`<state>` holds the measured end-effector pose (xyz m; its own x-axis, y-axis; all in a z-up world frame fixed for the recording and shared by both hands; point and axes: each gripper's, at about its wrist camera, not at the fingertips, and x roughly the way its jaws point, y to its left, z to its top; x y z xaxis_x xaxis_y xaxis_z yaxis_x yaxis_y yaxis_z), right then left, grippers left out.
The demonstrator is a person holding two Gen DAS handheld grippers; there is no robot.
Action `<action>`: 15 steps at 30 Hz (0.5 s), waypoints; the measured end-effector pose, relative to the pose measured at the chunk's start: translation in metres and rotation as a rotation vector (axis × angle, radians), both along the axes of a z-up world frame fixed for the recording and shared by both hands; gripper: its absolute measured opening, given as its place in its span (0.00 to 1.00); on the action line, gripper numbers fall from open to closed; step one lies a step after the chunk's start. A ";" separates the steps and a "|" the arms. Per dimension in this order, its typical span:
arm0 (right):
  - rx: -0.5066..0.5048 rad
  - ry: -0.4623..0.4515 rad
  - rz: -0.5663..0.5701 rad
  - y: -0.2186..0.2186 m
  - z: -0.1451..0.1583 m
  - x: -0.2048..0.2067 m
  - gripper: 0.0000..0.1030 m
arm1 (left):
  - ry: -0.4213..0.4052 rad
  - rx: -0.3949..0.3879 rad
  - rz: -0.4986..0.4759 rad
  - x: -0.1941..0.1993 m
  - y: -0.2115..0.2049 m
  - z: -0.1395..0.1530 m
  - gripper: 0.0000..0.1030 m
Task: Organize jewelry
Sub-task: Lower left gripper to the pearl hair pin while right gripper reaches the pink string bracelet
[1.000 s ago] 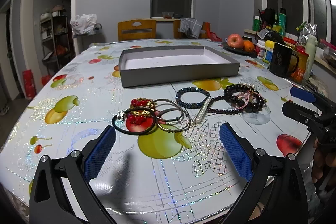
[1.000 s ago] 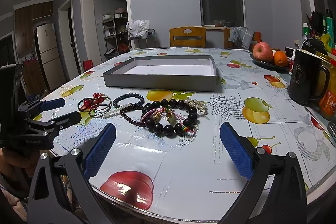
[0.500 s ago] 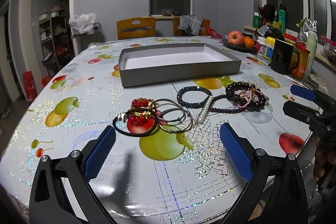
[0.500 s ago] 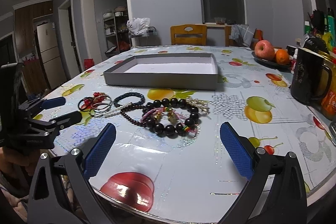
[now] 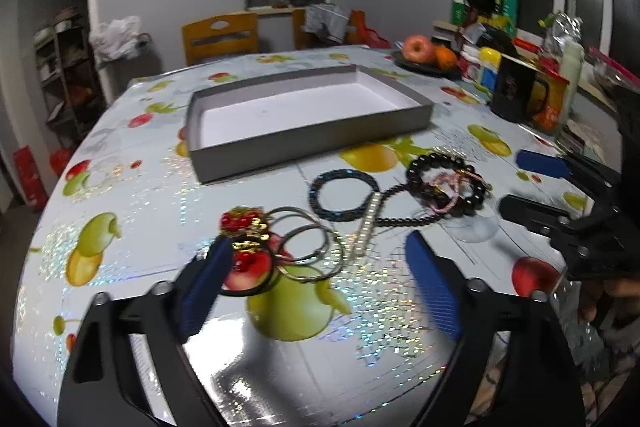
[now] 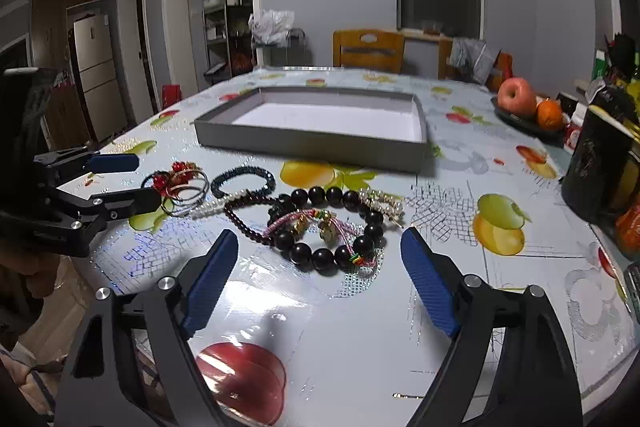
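Both grippers, left gripper and right gripper, hold nothing, their fingers closing. The bracelets lie tangled on the worktop, near the empty tray; lifting one could drag its neighbours.

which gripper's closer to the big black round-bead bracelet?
Right. The right gripper sits just short of the big black round-bead bracelet, jaws closing, nothing between. The left gripper is off to its side, at the silver bangles.
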<state>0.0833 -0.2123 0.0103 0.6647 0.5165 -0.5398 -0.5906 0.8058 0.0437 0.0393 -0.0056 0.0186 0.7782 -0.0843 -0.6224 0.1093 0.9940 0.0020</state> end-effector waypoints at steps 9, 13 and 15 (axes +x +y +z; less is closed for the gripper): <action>-0.024 0.056 0.019 0.004 -0.003 0.021 0.60 | 0.054 0.009 -0.063 0.014 -0.018 -0.008 0.62; -0.044 0.063 0.021 0.004 0.002 0.031 0.56 | 0.078 0.031 -0.083 0.024 -0.024 -0.010 0.61; -0.056 0.067 0.025 0.004 0.004 0.034 0.52 | 0.094 0.039 -0.084 0.031 -0.024 -0.012 0.56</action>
